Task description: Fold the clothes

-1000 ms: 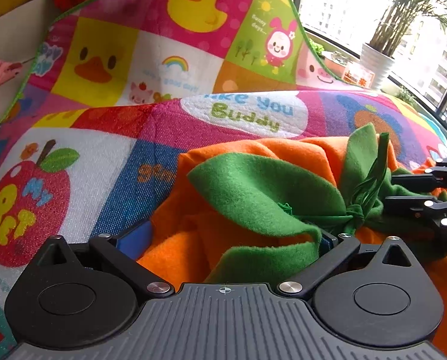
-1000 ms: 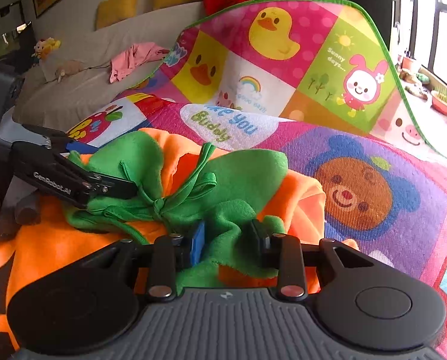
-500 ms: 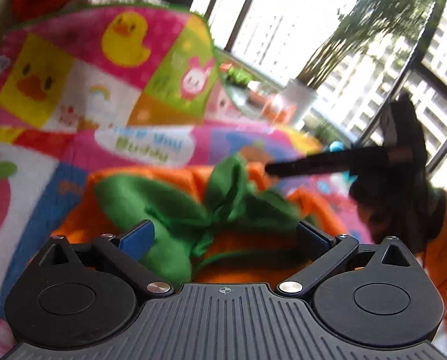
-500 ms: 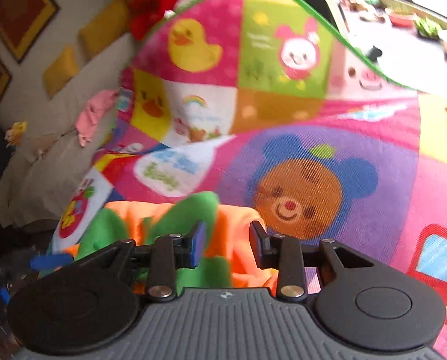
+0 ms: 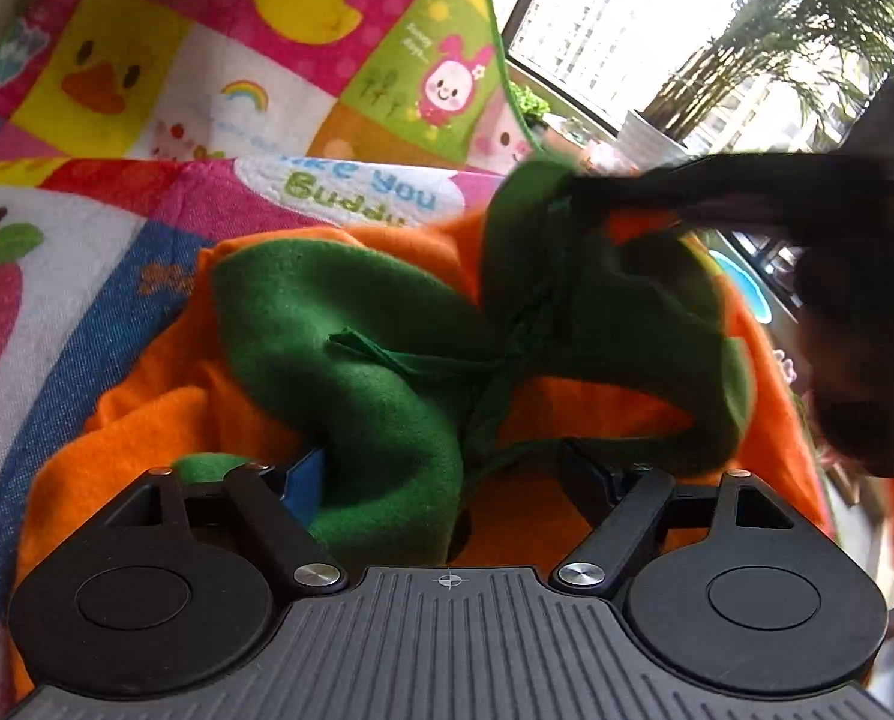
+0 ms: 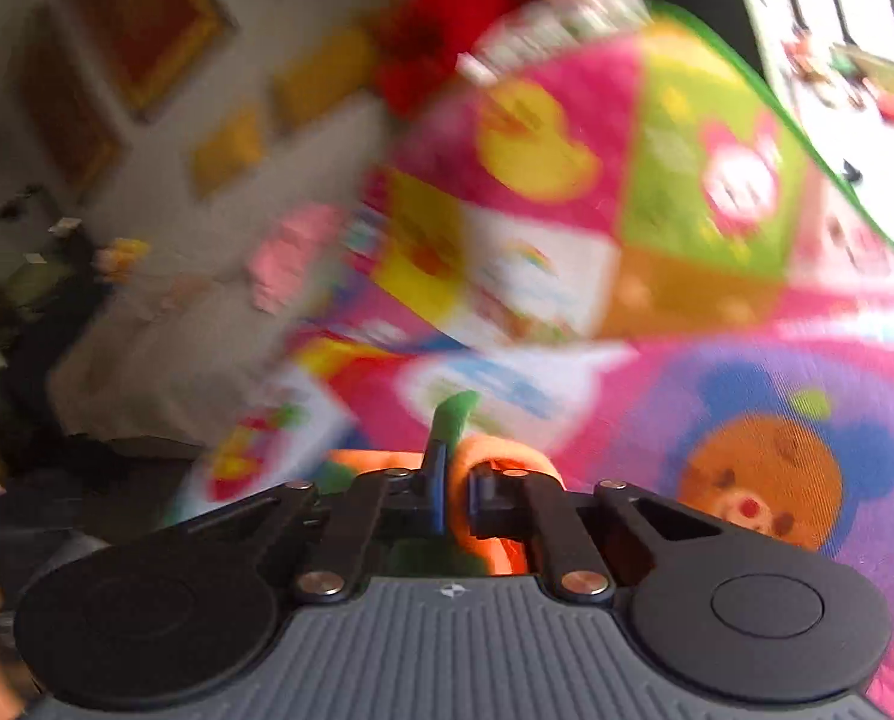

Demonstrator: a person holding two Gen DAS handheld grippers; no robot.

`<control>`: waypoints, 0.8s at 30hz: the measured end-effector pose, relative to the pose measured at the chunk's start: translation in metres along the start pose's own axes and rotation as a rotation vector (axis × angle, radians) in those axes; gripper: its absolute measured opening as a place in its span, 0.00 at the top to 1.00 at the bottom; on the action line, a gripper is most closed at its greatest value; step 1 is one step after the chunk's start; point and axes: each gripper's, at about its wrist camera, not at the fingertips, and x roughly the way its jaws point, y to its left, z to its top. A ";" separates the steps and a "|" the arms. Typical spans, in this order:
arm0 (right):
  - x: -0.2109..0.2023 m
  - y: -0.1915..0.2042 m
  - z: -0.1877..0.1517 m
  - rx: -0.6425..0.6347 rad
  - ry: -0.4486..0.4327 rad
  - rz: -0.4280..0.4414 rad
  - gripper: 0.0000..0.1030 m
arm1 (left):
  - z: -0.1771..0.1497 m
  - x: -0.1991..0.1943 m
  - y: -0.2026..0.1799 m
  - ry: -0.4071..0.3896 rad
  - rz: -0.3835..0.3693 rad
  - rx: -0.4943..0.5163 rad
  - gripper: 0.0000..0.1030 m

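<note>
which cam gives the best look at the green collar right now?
Left wrist. The green collar and its tie strings lie sharp and nearly whole on the orange garment. The right wrist view is motion-blurred and shows only a green sliver above the right gripper, shut on the fabric.

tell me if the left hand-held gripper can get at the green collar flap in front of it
Probably yes: the left hand-held gripper is open, and the green collar flap already lies between its fingers, nothing covering it.

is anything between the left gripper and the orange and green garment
Nothing visible. The left gripper is open with the garment's green collar bunched right between its jaws. The right gripper already pinches the far side of the orange and green garment.
</note>
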 end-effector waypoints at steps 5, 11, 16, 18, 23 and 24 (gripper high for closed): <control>-0.065 0.042 -0.037 -0.080 0.002 0.054 0.96 | -0.006 -0.018 -0.008 0.003 0.000 0.007 0.14; -0.051 0.027 -0.106 -0.038 0.164 -0.049 0.96 | 0.008 -0.054 0.005 -0.067 0.031 -0.081 0.07; -0.049 0.020 -0.119 -0.009 0.156 -0.062 0.96 | 0.020 -0.084 0.016 -0.130 0.061 -0.156 0.06; -0.048 0.021 -0.117 -0.016 0.159 -0.071 0.96 | 0.023 -0.085 0.022 -0.131 0.072 -0.184 0.06; -0.065 0.031 -0.115 -0.083 0.135 -0.124 0.96 | 0.020 -0.034 0.040 -0.021 0.084 -0.240 0.43; -0.072 0.030 -0.111 -0.075 0.120 -0.134 0.96 | 0.015 -0.029 0.040 -0.012 0.083 -0.241 0.45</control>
